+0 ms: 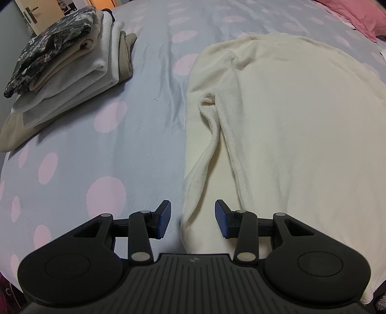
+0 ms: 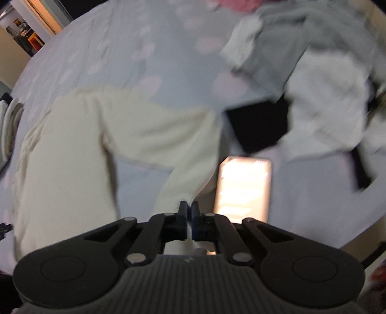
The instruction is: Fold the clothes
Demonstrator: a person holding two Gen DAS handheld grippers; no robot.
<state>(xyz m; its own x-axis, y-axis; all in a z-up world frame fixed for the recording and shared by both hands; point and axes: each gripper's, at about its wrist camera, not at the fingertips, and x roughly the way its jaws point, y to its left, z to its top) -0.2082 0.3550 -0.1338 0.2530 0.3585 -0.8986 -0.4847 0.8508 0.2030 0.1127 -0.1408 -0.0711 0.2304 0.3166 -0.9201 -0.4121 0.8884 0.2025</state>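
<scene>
A cream sweater point(image 1: 284, 125) lies spread on the blue bed cover with pink dots point(image 1: 96, 149). Its left sleeve is folded in over the body along the left side. My left gripper point(image 1: 193, 217) is open and empty, hovering over the sweater's near left edge. In the blurred right wrist view the sweater point(image 2: 72, 154) lies at left with its other sleeve point(image 2: 173, 145) stretched toward me. My right gripper point(image 2: 189, 210) is shut on the end of that sleeve.
A stack of folded clothes point(image 1: 65, 72) with a dark floral piece on top sits at the far left of the bed. A lit phone point(image 2: 243, 186), a dark flat object point(image 2: 258, 125) and a heap of unfolded grey-white clothes point(image 2: 325, 96) lie at right. A pink pillow point(image 1: 354, 14) is far right.
</scene>
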